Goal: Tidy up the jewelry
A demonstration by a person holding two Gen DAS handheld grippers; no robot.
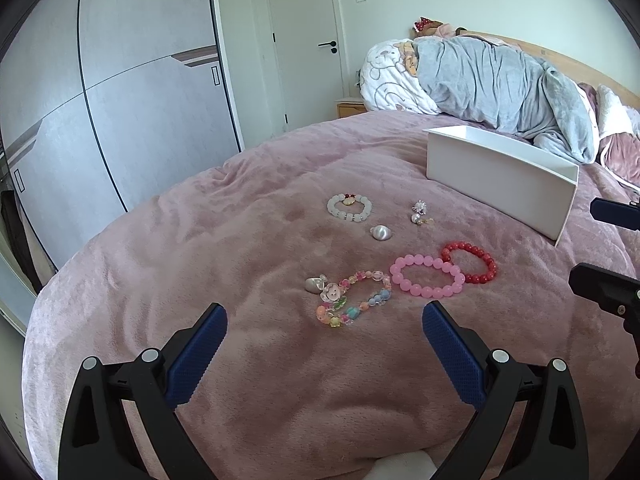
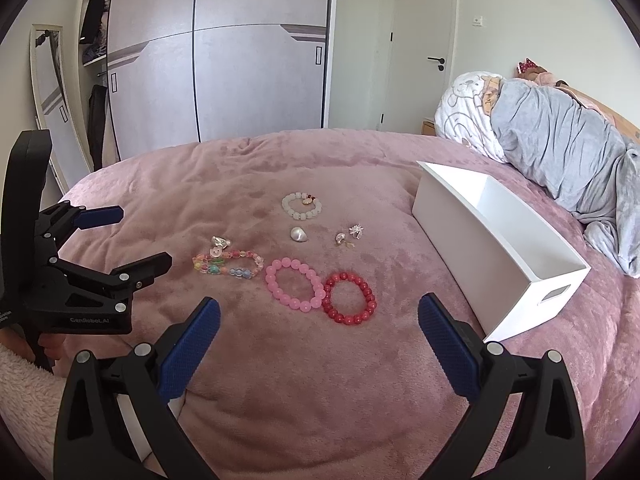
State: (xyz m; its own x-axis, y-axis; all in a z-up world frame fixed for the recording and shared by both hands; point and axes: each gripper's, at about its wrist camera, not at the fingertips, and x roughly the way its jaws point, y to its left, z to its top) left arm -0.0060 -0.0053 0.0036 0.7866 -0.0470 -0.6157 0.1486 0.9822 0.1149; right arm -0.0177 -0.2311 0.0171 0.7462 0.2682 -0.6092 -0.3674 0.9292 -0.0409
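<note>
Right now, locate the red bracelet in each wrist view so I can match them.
Left wrist view: red bracelet right of centre, touching the pink bracelet.
Right wrist view: red bracelet centre, between the open fingers.
Shared landmark: the white box beyond it on its right.

Bracelets (image 2: 294,290) and earrings (image 2: 349,235) on the bedspread (image 2: 240,176), left of the box (image 2: 496,256).

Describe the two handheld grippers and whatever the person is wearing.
Both the left gripper and the right gripper have black, angular plastic frames with silver pivot bolts and two fingers faced with blue textured pads. In the right wrist view the left gripper's body carries white "GenRobot.AI" lettering. A fluffy pale pink sleeve shows at that view's lower left. No cables are visible.
</note>
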